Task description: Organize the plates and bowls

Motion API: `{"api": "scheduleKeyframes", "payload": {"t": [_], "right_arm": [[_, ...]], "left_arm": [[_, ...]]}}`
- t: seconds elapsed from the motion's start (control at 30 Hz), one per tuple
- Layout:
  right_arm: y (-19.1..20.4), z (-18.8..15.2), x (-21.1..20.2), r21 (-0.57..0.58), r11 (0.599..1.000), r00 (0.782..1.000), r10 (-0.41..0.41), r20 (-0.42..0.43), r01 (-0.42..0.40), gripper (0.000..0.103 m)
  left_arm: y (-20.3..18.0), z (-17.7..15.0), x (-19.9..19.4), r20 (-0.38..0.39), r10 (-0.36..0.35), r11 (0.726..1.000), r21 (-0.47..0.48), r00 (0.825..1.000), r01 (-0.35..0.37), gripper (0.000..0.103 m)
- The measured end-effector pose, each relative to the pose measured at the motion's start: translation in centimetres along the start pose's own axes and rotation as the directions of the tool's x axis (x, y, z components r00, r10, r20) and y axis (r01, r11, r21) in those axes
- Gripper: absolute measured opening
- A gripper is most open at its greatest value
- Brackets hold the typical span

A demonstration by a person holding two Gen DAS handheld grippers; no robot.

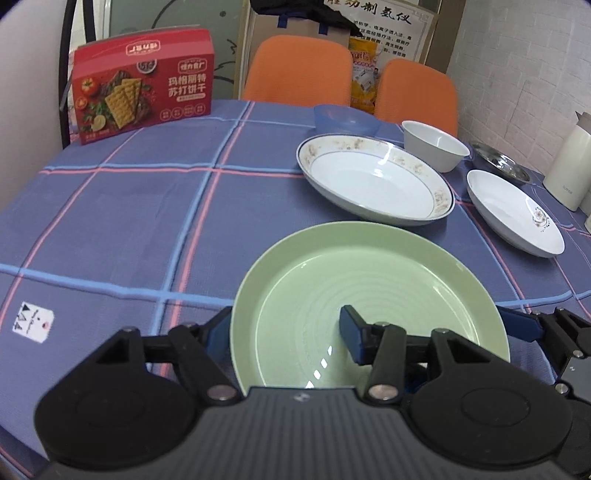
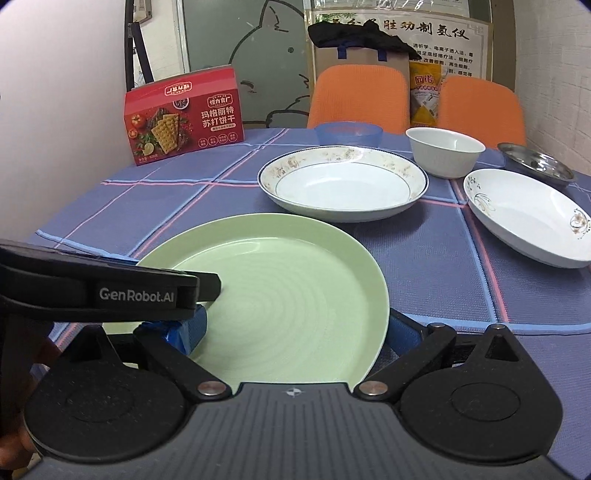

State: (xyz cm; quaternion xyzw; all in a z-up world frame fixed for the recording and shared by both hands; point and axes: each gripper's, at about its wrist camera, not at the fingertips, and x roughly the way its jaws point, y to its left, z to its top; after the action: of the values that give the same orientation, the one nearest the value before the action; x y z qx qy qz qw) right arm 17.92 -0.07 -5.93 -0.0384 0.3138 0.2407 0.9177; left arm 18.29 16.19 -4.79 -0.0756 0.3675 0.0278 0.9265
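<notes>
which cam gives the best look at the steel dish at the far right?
Right wrist. The steel dish shows its whole rim and shiny inside there, behind the white floral plate. In the left wrist view the same dish is a thin sliver near the frame edge, partly hidden by the white bowl.

Round table [image 2: 424, 258] under blue plaid cloth; two orange chairs [image 2: 360, 96] behind it; frosted glass panel [image 2: 266, 59] with cartoon outline; white brick wall [image 1: 517, 74] at right; poster [image 2: 436, 33] behind chairs.
</notes>
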Motion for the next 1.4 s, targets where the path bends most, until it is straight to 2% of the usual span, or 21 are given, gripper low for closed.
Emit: {"api": "scheduleKeyframes", "payload": {"t": [0.07,0.1,0.13,0.2,0.3,0.43,0.5,0.6,0.83,1.07,1.4], "right_arm": [[0.3,0.0,0.3,-0.028,0.999,1.000,-0.019,-0.001,0.019,0.089],[0.4,0.0,0.2,-0.042,0.999,1.000,-0.017,-0.006,0.017,0.089],[0.1,0.0,0.1,-0.039,0.999,1.000,-0.005,-0.012,0.004,0.089],[-0.9,0.0,-0.7,-0.016,0.999,0.999,0.035,-0.010,-0.035,0.087],[-2.7,0.3,-2.5,0.053,0.999,0.999,-0.009,0.044,0.007,0.087],[-5.0,1.4,-4.1,0.134,0.990,0.994,-0.059,0.095,0.046,0.088],[-5.7,1.9,-3.9,0.151,0.985,0.992,-0.101,0.078,0.088,0.088],[-6.5,2.6,-2.8,0.182,0.969,0.985,-0.170,0.004,0.166,0.088],[-7.4,3.7,-1.9,0.203,0.978,0.998,-0.060,0.035,0.052,0.088],[-7.9,6.0,1.6,0.206,0.977,0.998,-0.052,-0.033,0.058,0.088],[-8.2,8.4,5.4,0.195,0.980,0.998,-0.015,-0.068,0.028,0.088]], "left_arm": [[-0.7,0.1,0.4,0.011,0.014,0.999,0.030,1.000,-0.014,0.062],[-0.7,0.2,0.6,0.001,0.005,1.000,0.027,1.000,-0.005,0.072],[-0.8,0.2,0.7,-0.004,-0.002,1.000,0.026,1.000,0.002,0.074],[-0.3,0.1,0.5,-0.001,-0.017,1.000,0.015,1.000,0.017,0.075],[1.1,0.6,-0.4,0.020,-0.063,0.996,-0.059,0.998,0.064,0.079],[1.8,2.0,-1.0,0.061,-0.022,0.997,-0.078,0.998,0.027,0.084],[1.7,2.7,-1.0,0.067,-0.009,0.997,-0.073,0.998,0.014,0.085],[1.6,3.5,-0.8,0.068,-0.006,0.998,-0.064,0.998,0.010,0.086],[1.6,5.2,0.8,0.066,0.018,0.999,-0.050,0.998,-0.015,0.086],[1.7,7.5,3.5,0.051,0.034,0.999,-0.042,0.998,-0.031,0.086],[1.8,10.1,7.0,0.033,0.051,0.999,-0.017,0.998,-0.050,0.086]]}}
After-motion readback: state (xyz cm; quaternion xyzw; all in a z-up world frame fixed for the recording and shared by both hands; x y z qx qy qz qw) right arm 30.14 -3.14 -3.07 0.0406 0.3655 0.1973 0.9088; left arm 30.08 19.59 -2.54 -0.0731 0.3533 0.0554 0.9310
